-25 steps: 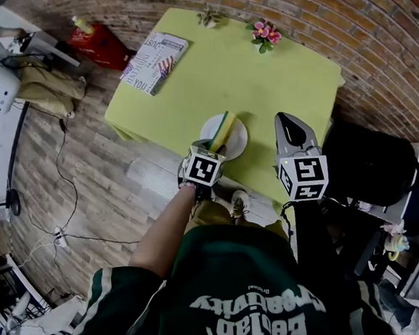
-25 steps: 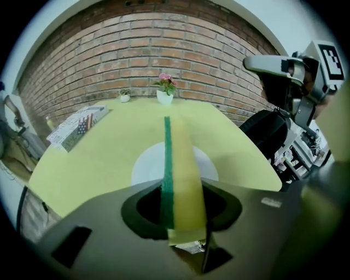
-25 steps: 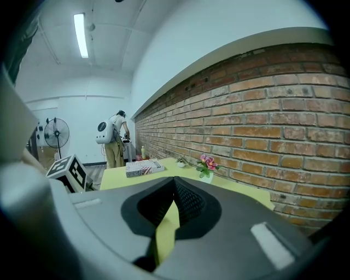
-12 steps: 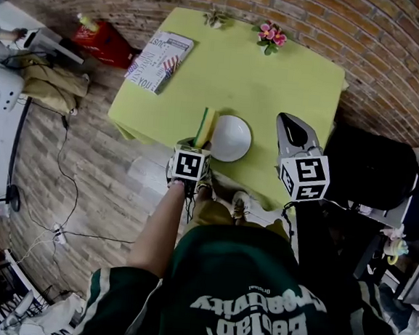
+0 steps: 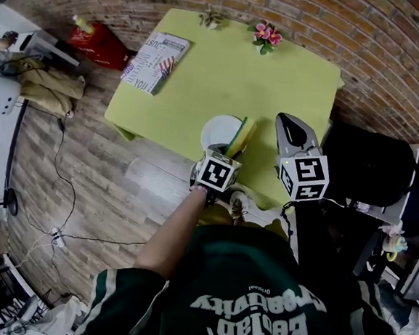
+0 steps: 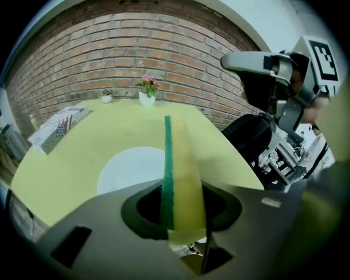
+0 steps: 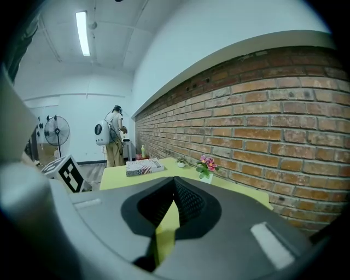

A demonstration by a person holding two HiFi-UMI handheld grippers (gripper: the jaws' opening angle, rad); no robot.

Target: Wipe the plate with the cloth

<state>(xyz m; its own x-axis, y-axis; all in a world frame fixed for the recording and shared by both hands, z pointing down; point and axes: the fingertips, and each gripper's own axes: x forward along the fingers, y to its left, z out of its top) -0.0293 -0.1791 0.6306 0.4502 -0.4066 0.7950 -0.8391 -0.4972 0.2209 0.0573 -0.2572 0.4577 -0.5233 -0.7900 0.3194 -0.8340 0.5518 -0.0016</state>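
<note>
Just at the plate [image 5: 214, 131] — left claw [image 5: 229, 155] on outstretched arm [image 5: 178, 230], cloth [image 5: 241, 133] upright

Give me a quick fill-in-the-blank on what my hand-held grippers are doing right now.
1. The left hand-held gripper is shut on a yellow and ____ sponge.
2. The plate on the table is ____ in colour.
3. The right hand-held gripper is shut and holds ____.

Missing words: green; white; nothing.
</note>
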